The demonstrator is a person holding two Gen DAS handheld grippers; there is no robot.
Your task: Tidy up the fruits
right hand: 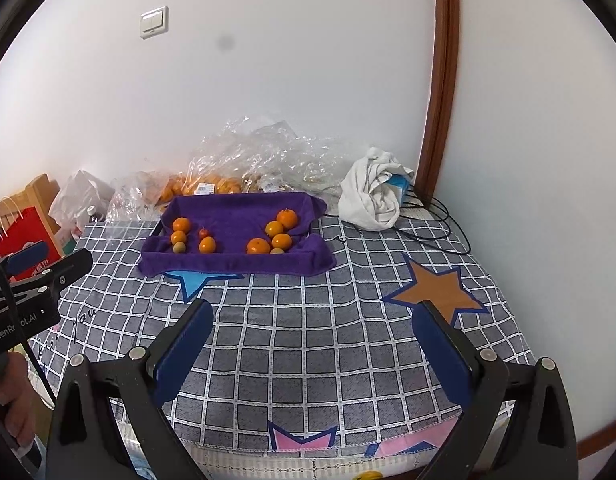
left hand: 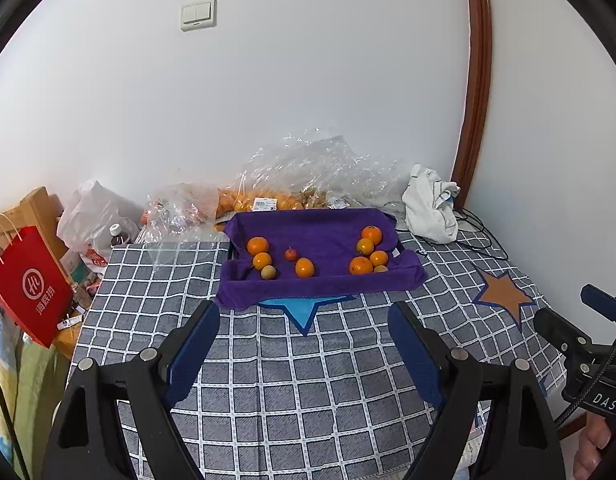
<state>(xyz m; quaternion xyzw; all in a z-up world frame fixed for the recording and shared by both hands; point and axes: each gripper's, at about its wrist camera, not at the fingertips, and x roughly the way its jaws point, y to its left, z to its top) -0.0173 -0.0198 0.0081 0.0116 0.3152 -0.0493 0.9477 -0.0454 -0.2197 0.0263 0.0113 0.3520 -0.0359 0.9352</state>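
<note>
A tray lined with a purple towel (left hand: 319,285) (right hand: 236,265) sits on the checked cloth near the wall. Its left side holds three oranges (left hand: 257,246), a small red fruit (left hand: 291,255) and a pale green-yellow fruit (left hand: 268,272). Its right side holds several oranges (left hand: 371,235) (right hand: 287,218) and another pale fruit (left hand: 380,269). My left gripper (left hand: 304,312) hovers open over the cloth, short of the tray's front wall. My right gripper (right hand: 313,308) is also open, further back and to the right. Neither holds anything.
Clear plastic bags with more oranges (left hand: 268,200) lie behind the tray against the wall. A crumpled white cloth (left hand: 427,208) and black cables (left hand: 479,240) are at the back right. A red paper bag (left hand: 32,284) hangs off the left edge. The checked cloth (left hand: 292,380) lies bare between grippers and tray.
</note>
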